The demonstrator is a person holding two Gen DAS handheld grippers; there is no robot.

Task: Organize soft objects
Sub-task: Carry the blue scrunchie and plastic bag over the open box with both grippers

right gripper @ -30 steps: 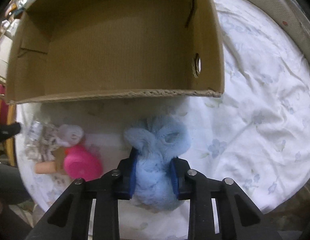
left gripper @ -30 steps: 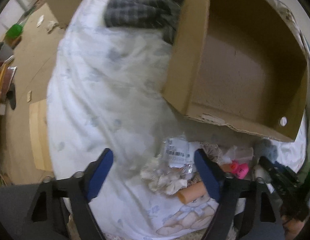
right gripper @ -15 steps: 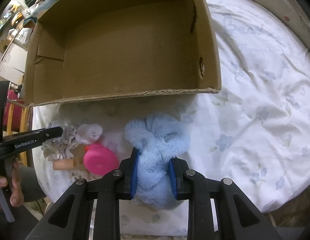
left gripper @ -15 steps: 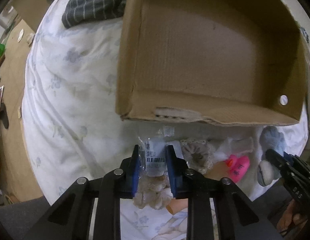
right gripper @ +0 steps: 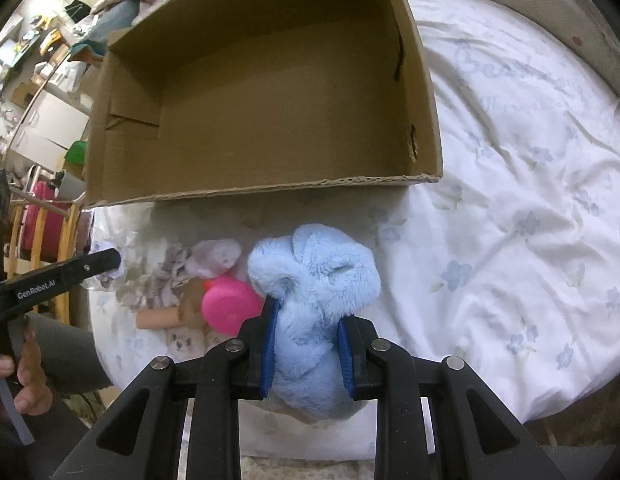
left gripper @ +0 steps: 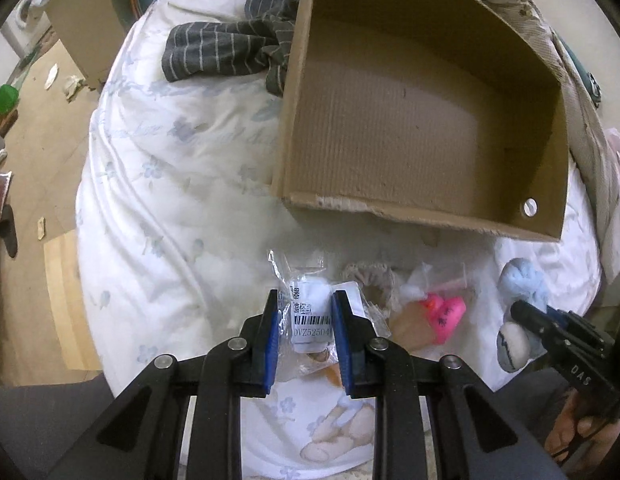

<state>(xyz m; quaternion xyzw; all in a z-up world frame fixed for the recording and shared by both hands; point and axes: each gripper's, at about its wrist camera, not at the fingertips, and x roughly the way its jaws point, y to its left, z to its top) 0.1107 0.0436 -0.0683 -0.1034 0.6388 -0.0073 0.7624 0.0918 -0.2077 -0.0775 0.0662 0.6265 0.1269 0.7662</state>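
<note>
Both grippers have lifted slightly since half a second ago: the cardboard box (left gripper: 422,120) sits lower and farther off in each wrist view, and the pile on the bed looks smaller beneath the fingers. The left gripper (left gripper: 306,332) is closed on a clear plastic packet (left gripper: 310,312) carrying a white barcode label, its blue pads pinching the packet at the label. The right gripper (right gripper: 306,344) is clamped around the middle of a fluffy light-blue plush toy (right gripper: 314,288), whose ears bulge out ahead of the fingertips.

Left on the white floral bedsheet (right gripper: 530,200), just in front of the box's near wall, are a beige crocheted scrunchie (left gripper: 370,280), a pink toy (right gripper: 230,304) and a tan cylinder (right gripper: 158,318) partly tucked under them.

The box is open and looks empty, so either load can go anywhere inside. To do this step well, I would raise each item clear of the torn near rim before moving forward, since the plush hangs below the right fingers and could catch the edge. The packet is slippery film, so the left squeeze should hold until it is over the box floor. Releasing low keeps both from bouncing out.
</note>
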